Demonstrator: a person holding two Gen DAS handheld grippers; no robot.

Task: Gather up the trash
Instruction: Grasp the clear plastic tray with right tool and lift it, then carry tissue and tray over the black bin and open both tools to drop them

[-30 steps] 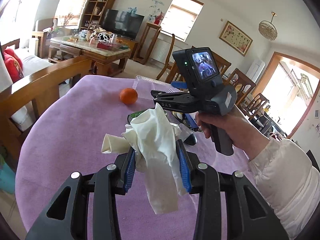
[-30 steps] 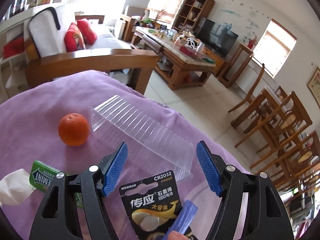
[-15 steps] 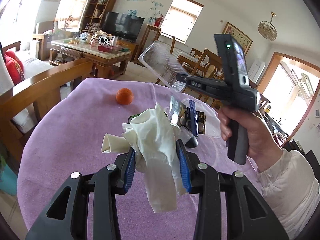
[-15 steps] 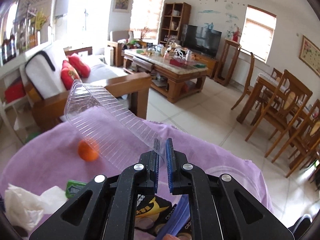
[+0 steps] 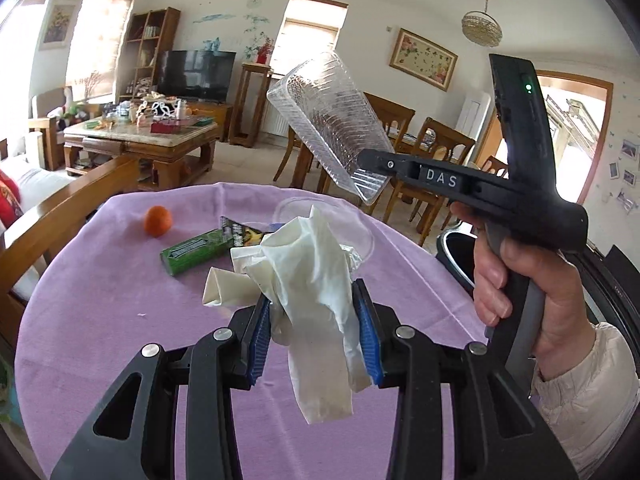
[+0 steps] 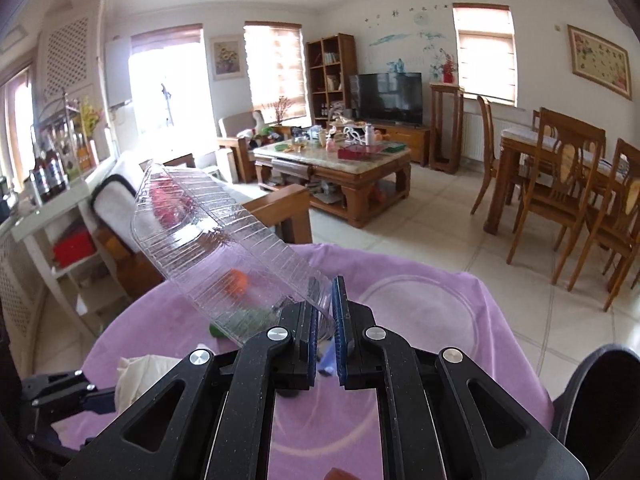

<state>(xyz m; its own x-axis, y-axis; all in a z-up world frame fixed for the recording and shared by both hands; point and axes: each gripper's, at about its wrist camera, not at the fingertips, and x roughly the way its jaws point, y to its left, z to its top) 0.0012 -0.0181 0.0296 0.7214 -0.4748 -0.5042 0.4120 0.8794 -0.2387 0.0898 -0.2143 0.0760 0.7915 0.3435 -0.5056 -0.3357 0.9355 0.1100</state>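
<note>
Clear ribbed plastic, thin and glossy, forms the long tray [image 6: 224, 248] pinched by one short end between the blue pads of the right gripper [image 6: 325, 330], whose jaws are pressed nearly together on the rim. Its long axis runs up and away to the left from the fingers, open side tilted, well above the purple tablecloth [image 6: 424, 320]. Seen from the left wrist, the same tray [image 5: 328, 120] slants up and left from the black fingertip, and the right hand [image 5: 532, 280] grips the handle. Soft, crumpled white tissue [image 5: 316, 300] is squeezed between the ridged blue pads of the left gripper [image 5: 314, 338], part drooping below the jaws, part bunched above. On the cloth lie a round orange [image 5: 158, 221] and a flat green box [image 5: 192, 252]; a dark printed card [image 5: 244, 234] is mostly hidden behind the tissue, its text unreadable. A clear round lid [image 5: 360, 236] shows only at its edge. Through the tray the orange looks blurred
</note>
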